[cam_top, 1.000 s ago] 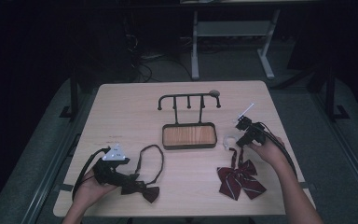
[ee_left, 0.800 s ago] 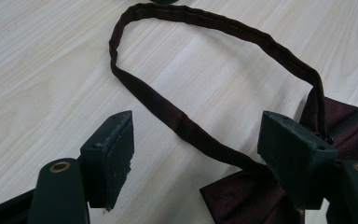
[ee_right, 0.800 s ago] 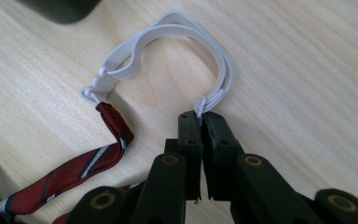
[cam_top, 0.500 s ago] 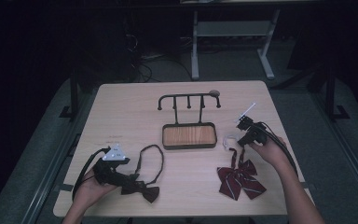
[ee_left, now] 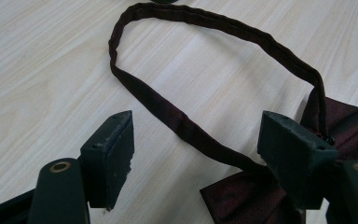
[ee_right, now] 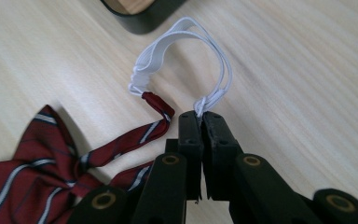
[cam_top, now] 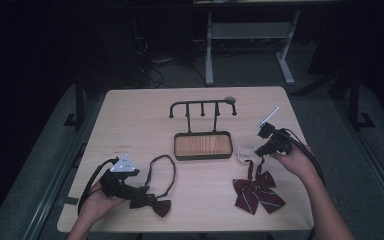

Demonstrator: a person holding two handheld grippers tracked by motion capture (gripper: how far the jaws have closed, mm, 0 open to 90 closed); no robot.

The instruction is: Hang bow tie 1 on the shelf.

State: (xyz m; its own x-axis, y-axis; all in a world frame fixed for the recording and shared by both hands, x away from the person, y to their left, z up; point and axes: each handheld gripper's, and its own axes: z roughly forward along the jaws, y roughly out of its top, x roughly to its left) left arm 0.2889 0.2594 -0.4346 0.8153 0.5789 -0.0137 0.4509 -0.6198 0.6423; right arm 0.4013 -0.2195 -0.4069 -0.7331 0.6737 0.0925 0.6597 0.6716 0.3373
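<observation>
Clearly, the right claw [ee_right: 200, 116] was seen closed on the white elastic band [ee_right: 186, 60] of the striped red bow tie [ee_right: 32, 158]: in the right gripper view the two black jaws were pressed together with a pinch of the band caught at their tips, having just been closing on it. The band was held up in a loop above the worktop [ee_right: 298, 70], and its other end was joined to the red strap of the tie. The striped bow itself was left lying on the wood, below and to the left of the jaws in that view. In the high view the right claw [cam_top: 266, 148] was placed near the right edge of the worktop [cam_top: 130, 115], with the striped red bow tie [cam_top: 257, 192] spread just in front of the person's right hand [cam_top: 295, 162].

The left claw [ee_left: 196, 144] was held open, its jaws set wide apart over the dark maroon bow tie [ee_left: 256, 196]. The tie's neck strap [ee_left: 205, 56] was laid in a loop on the wood, and part of it was passed between the jaws without being pressed by either. The bow was tucked under the right-hand jaw. In the high view the left claw [cam_top: 139, 194] was found at the near left corner, beside the dark bow [cam_top: 155, 204].

A black hook rack [cam_top: 202, 107] with a wooden tray base [cam_top: 202, 146] was stood mid-worktop, between the two ties and apart from both.
</observation>
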